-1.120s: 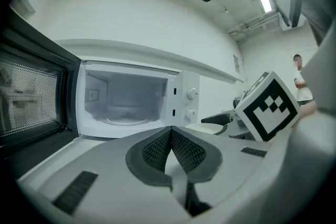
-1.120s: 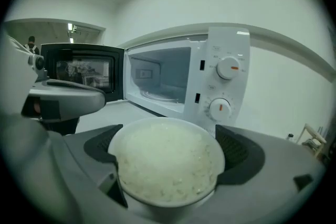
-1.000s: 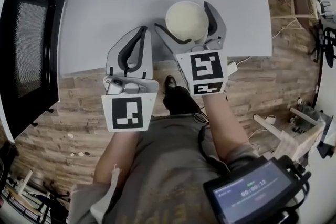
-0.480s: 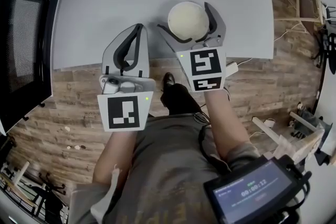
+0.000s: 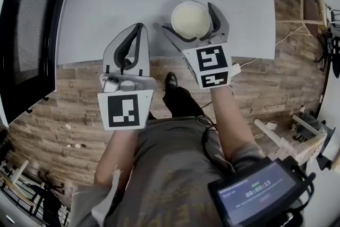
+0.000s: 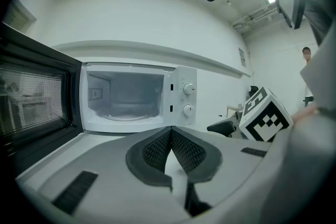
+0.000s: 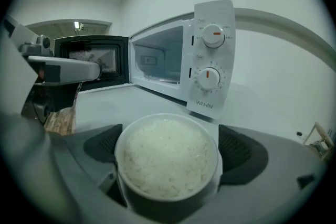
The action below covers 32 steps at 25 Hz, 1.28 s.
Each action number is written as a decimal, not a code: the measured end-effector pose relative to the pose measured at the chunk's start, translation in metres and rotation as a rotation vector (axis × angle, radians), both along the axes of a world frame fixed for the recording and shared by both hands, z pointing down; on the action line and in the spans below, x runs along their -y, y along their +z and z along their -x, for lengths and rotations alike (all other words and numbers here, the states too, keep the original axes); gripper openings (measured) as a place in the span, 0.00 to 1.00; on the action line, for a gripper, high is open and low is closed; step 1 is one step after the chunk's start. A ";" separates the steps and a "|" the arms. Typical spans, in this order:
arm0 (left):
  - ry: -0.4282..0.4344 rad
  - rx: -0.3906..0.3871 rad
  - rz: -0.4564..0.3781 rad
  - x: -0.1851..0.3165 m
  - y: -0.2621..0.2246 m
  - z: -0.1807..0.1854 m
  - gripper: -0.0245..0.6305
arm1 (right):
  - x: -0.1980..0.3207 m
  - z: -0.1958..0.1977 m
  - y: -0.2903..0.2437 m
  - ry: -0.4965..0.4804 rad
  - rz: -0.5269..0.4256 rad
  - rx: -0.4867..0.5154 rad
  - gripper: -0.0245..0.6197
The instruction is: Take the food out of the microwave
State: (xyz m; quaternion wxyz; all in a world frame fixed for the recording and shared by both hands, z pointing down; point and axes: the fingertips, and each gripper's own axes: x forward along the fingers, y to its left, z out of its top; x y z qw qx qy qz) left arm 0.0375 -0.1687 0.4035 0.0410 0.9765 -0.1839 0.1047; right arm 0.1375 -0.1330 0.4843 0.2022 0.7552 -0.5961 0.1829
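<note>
Along the far edge of the table (image 5: 106,18) stands the microwave (image 6: 181,97), its door (image 5: 32,45) swung wide to the left and its cavity bare apart from the glass turntable. Nothing is left inside to fetch.

Nearer the person, the left gripper (image 6: 171,136) hovers over the front of the table with its fingers (image 6: 191,152) pressed together on nothing, pointing toward the open cavity.

To its right, the right gripper (image 5: 187,17) has its fingers spread wide and clasped around the bowl (image 7: 167,157), one ribbed pad against each side. Heaped white rice (image 7: 157,144) fills it to the rim. The bowl sits over the table, well clear of the microwave and just in front of its dial panel (image 7: 212,55); I cannot tell whether its base rests on the surface or hangs just above it.

Judging by this, the food is already out and the step in hand is setting it down. The next move calls for keeping the bowl level, making sure it rests flat on the table, then easing the right fingers apart and drawing back without nudging it. The left gripper looks free to shut the door.
</note>
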 end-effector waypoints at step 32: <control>-0.249 -0.169 -0.197 -0.017 -0.161 0.068 0.05 | -0.015 0.107 -0.233 -0.219 -0.492 -0.029 0.05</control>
